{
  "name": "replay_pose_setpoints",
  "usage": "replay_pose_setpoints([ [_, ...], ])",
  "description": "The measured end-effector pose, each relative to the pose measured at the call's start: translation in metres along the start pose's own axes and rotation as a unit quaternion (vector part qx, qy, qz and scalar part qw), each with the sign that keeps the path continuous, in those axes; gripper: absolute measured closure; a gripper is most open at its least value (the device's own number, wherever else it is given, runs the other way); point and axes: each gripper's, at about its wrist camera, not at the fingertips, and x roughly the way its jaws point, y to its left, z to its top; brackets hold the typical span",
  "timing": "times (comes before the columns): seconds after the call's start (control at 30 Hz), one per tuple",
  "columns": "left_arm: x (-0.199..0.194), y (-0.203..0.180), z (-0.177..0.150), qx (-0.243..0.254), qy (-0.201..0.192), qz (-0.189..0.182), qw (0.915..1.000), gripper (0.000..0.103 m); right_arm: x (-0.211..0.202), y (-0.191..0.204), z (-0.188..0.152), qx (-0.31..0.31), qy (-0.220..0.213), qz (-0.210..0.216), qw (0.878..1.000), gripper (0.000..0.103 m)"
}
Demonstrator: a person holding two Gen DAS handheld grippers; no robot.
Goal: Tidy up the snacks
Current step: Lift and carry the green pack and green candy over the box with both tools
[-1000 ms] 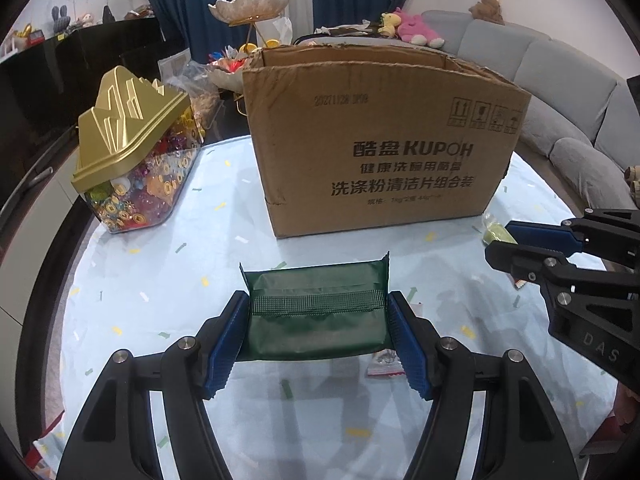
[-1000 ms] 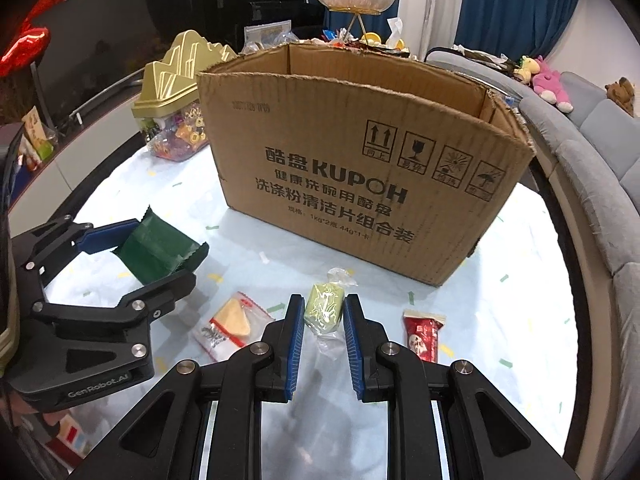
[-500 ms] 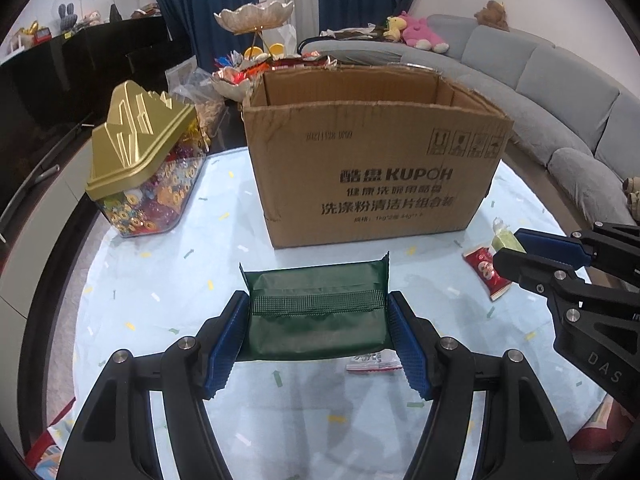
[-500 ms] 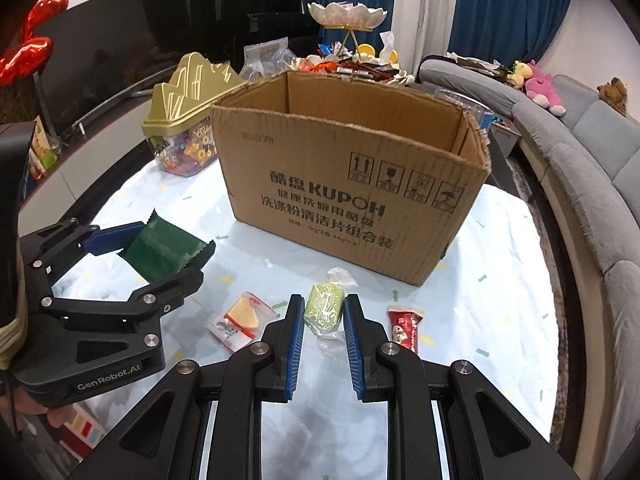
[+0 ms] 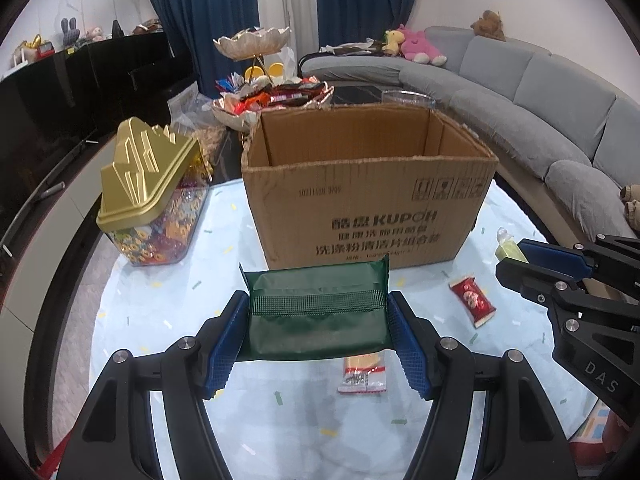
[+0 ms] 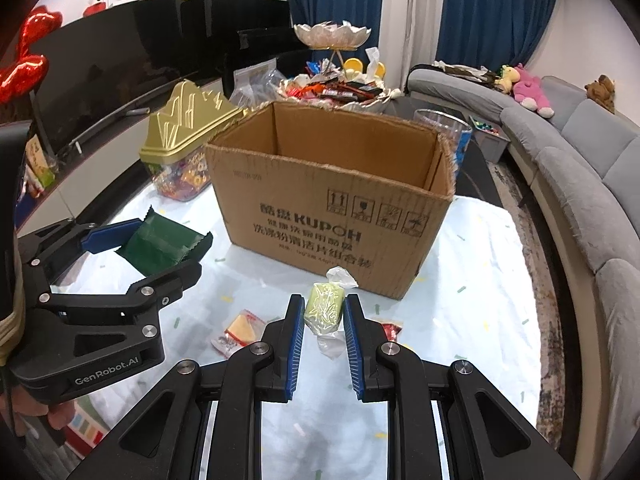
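My left gripper (image 5: 318, 312) is shut on a dark green snack packet (image 5: 316, 312) and holds it above the table in front of the open cardboard box (image 5: 368, 216). My right gripper (image 6: 323, 314) is shut on a pale green wrapped candy (image 6: 324, 308), also raised before the box (image 6: 332, 204). The left gripper and its green packet (image 6: 160, 244) show at the left of the right wrist view. The right gripper with the candy (image 5: 508, 250) shows at the right of the left wrist view. A red snack (image 5: 472, 300) and an orange-and-white packet (image 5: 362, 374) lie on the table.
A gold-lidded clear jar of sweets (image 5: 148, 196) stands left of the box. A tiered dish piled with snacks (image 5: 272, 96) is behind it. The round table has a pale confetti cloth (image 5: 160, 320). A grey sofa (image 5: 560, 120) curves along the right.
Both grippers have risen and drawn back with their snacks, so the box's open top and inside now show. The red snack has come into the left wrist view.
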Motion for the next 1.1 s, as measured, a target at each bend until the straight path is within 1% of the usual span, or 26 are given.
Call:
replay_pose_setpoints([
  [0.57, -0.010, 0.001, 0.046, -0.009, -0.029, 0.011, 0.9995, 0.035, -0.014, -0.011, 0.034, 0.018, -0.017, -0.029, 0.999, 0.081],
  [1.1, -0.004, 0.006, 0.085, -0.012, -0.045, 0.018, 0.9988, 0.035, -0.022, -0.021, 0.071, 0.026, -0.039, -0.046, 0.998, 0.081],
])
